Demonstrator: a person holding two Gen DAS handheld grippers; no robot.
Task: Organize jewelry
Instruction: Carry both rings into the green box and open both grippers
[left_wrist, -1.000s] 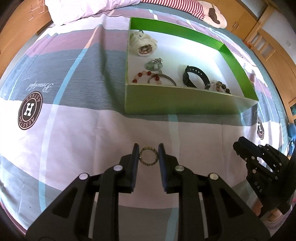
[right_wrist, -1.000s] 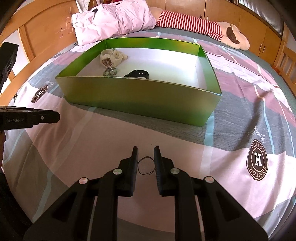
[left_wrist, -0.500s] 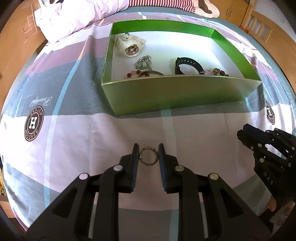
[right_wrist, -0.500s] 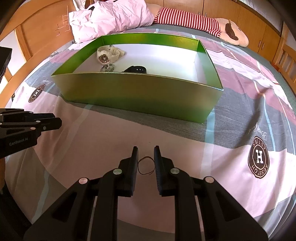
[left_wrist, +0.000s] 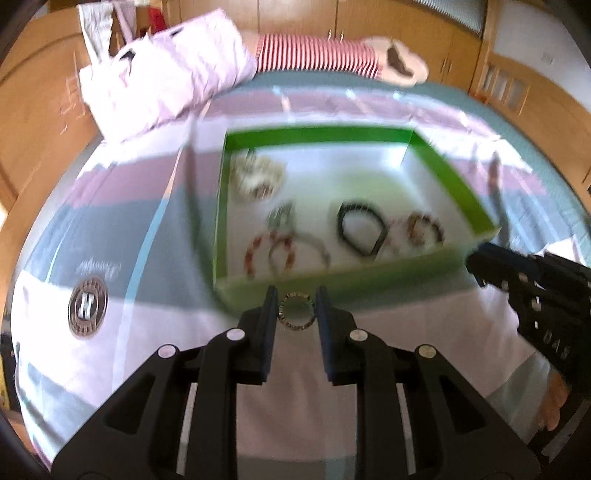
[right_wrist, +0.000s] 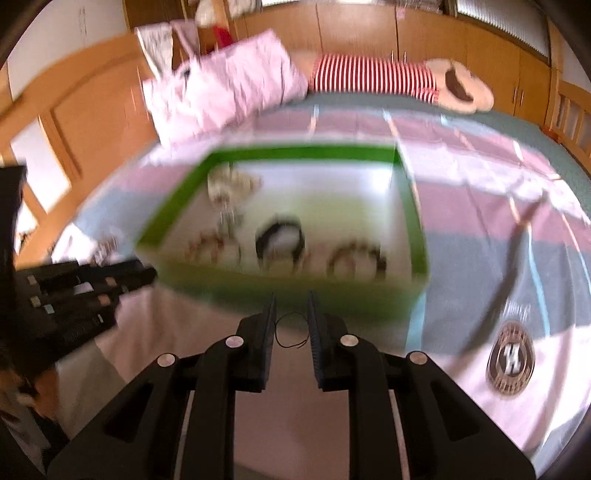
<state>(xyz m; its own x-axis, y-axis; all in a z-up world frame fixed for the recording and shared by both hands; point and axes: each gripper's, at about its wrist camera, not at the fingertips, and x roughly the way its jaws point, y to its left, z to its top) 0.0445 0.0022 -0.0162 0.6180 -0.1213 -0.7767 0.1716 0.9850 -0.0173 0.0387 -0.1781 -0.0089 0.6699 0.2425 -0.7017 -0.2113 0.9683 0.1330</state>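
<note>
The left gripper (left_wrist: 295, 312) has its jaws drawn in narrow around a small ornate ring (left_wrist: 296, 309), which sits pinched between the two fingers, touching both, held above the bedspread (left_wrist: 110, 369) just in front of the green box (left_wrist: 332, 284). Inside that white-floored box, blurred by motion, lie from left to right a pale watch (left_wrist: 256, 177), a red bead bracelet (left_wrist: 269, 253), a black band (left_wrist: 362, 229) and a brownish bead bracelet (left_wrist: 424, 229).

To the right, the right gripper (right_wrist: 291, 328) also has its jaws nearly together, pinching a thin black wire loop (right_wrist: 291, 330) that spans the gap between the fingers; its loose ends hang slightly below. It is held near the box's front wall (right_wrist: 295, 295), close to the right corner. Each gripper shows at the edge of the other's view, the two well apart.
</note>
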